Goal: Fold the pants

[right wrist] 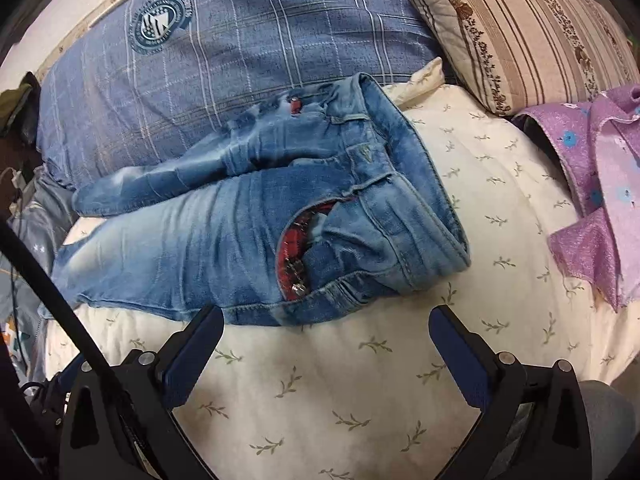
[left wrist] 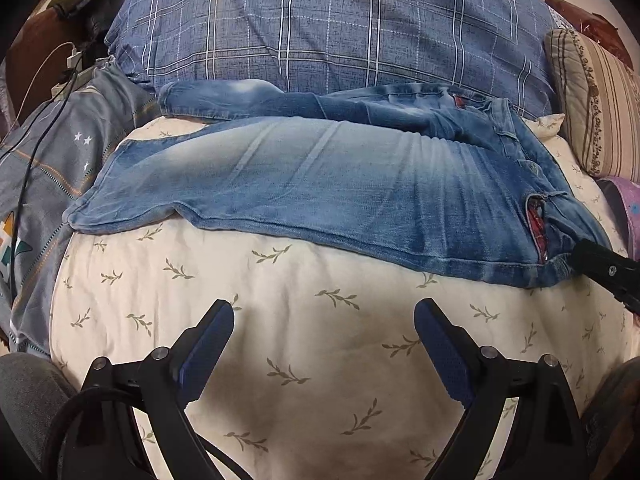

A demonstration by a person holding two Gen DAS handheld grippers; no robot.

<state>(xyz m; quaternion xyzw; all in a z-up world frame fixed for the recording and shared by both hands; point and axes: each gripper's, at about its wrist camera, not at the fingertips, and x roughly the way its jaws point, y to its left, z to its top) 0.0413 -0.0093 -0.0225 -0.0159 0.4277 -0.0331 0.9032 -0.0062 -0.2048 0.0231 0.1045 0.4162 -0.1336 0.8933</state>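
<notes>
Light blue jeans (left wrist: pixel 320 184) lie flat across a cream leaf-print bed sheet (left wrist: pixel 320 360), legs to the left, waistband to the right. In the right wrist view the jeans (right wrist: pixel 224 232) show a pocket with red plaid lining (right wrist: pixel 296 248) and the waistband (right wrist: pixel 416 204). My left gripper (left wrist: pixel 324 316) is open and empty, hovering over the sheet just short of the near trouser leg. My right gripper (right wrist: pixel 326 320) is open and empty, its fingertips at the jeans' near edge by the pocket. The right gripper's tip also shows in the left wrist view (left wrist: pixel 600 268), at the waistband corner.
A blue checked pillow (left wrist: pixel 328 28) lies behind the jeans. A striped beige pillow (right wrist: pixel 528 28) is at the right. A purple flowered garment (right wrist: pixel 600 200) lies at the right. A grey patterned quilt (left wrist: pixel 48 168) and charger cables (left wrist: pixel 36 92) are at the left.
</notes>
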